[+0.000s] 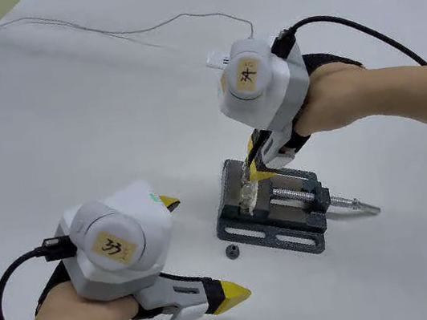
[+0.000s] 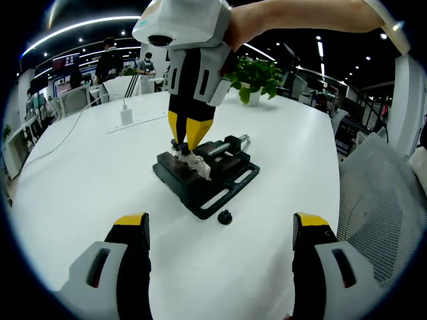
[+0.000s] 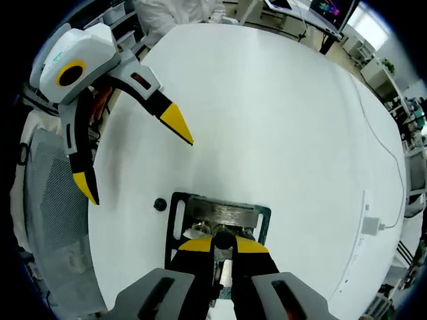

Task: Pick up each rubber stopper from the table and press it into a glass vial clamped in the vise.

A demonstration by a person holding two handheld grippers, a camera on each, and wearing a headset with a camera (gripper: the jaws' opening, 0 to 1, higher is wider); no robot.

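Note:
A dark vise (image 1: 276, 223) stands on the white table and clamps clear glass vials (image 1: 247, 195). My right gripper (image 1: 253, 171) points down at the vials and is shut on a black rubber stopper (image 3: 223, 239), right over the vise (image 3: 220, 213). A second black stopper (image 1: 232, 251) lies loose on the table just in front of the vise. My left gripper (image 1: 203, 247) hovers open near the table's front. In its own view this gripper (image 2: 220, 220) frames the loose stopper (image 2: 225, 217), with the vise (image 2: 230, 183) and the right gripper (image 2: 187, 133) beyond.
The vise's screw handle (image 1: 355, 204) sticks out to the right. A white charger (image 1: 218, 59) with a thin cable lies at the far side of the table. A mesh chair (image 2: 380, 193) stands beside the table, and a potted plant (image 2: 257, 77) at its far end.

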